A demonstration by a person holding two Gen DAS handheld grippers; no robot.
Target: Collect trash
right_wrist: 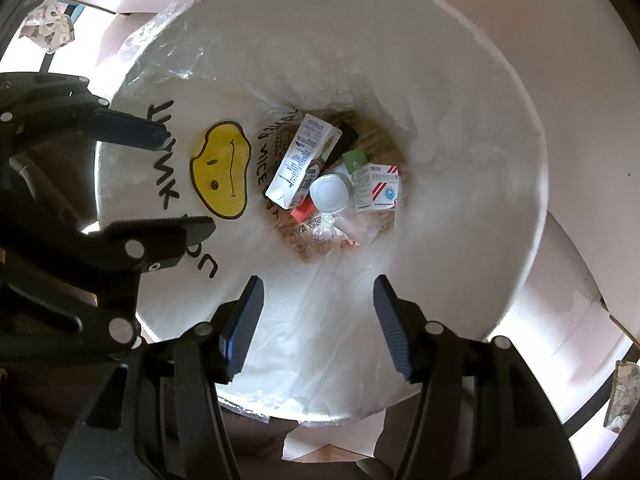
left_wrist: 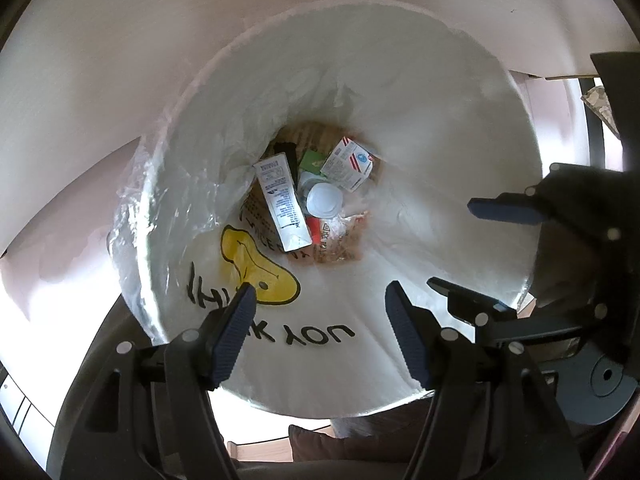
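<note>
Left wrist view: the left gripper (left_wrist: 320,308) hangs over the near rim of the bin (left_wrist: 460,88), jaws apart, nothing between them. At the bin's bottom lie a long carton (left_wrist: 282,206), a white-capped bottle (left_wrist: 325,199) and a small box (left_wrist: 348,164).

Right wrist view: the right gripper (right_wrist: 318,312) is likewise parted and empty above the near rim. The same trash rests at the bottom centre. Judgement: this deposit is complete; whether more trash remains outside the bin cannot be told.
</note>
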